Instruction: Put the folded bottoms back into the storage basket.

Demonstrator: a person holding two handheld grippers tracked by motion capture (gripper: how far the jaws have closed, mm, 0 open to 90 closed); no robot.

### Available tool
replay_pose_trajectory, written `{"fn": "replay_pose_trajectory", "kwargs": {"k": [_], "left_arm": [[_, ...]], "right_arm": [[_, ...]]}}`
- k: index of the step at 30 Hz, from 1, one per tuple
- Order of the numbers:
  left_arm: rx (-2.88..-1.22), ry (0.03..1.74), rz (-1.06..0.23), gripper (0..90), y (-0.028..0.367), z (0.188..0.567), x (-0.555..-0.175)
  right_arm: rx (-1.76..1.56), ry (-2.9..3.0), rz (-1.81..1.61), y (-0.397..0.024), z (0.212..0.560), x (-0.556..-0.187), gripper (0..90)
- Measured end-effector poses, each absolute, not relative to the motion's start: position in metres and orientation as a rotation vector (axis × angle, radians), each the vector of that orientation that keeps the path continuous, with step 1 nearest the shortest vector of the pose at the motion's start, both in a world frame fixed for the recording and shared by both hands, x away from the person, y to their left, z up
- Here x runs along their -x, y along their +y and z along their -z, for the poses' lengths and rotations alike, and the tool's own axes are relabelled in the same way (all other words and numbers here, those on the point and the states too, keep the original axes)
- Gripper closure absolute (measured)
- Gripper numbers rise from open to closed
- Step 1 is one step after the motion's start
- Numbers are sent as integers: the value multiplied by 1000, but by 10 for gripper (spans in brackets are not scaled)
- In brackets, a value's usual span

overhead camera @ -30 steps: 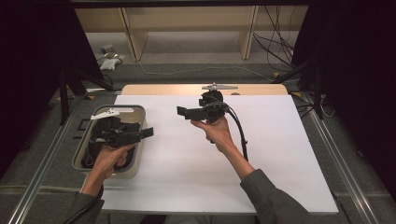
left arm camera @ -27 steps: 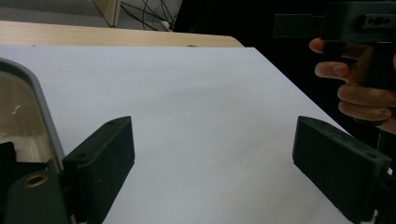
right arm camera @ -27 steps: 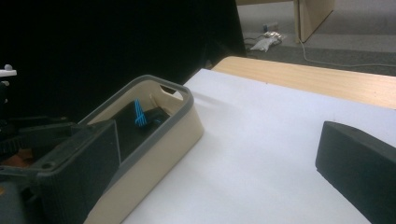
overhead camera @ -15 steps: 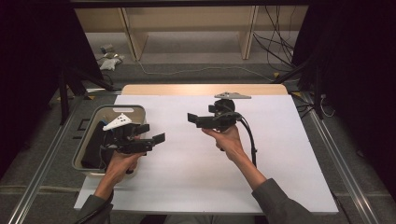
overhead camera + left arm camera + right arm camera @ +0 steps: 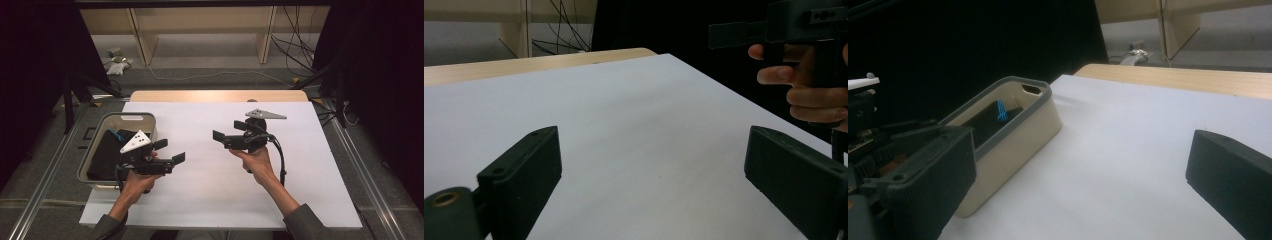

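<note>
1. High view: the beige bin (image 5: 107, 150) lies at the white sheet's (image 5: 210, 190) left edge, long axis running away from the person. The left gripper (image 5: 170, 152), just right of the bin, has been opening its jaws, nothing between them.
2. Left gripper view: jaws wide over the sheet.
3. Right gripper view: the right gripper (image 5: 1088, 185) gapes, empty, facing the bin; no writing legible.

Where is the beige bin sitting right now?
In the high view the beige bin sits at the white sheet's left edge, just behind the left gripper.

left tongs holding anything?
No. In the left gripper view the left tongs stand wide open, with just bare white table sheet between the jaws.
</note>
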State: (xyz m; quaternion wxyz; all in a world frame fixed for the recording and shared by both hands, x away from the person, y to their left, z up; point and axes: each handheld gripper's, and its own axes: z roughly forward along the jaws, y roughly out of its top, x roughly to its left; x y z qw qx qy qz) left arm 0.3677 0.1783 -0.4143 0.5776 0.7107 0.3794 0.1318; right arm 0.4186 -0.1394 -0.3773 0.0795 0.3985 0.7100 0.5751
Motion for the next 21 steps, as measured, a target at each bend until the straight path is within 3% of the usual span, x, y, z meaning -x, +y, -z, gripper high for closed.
{"fn": "replay_pose_trajectory", "kwargs": {"k": [21], "left_arm": [[-1665, 870, -323, 78, 179, 425, -355]], "right_arm": [[-1208, 2068, -1718, -180, 398, -387, 12]]}}
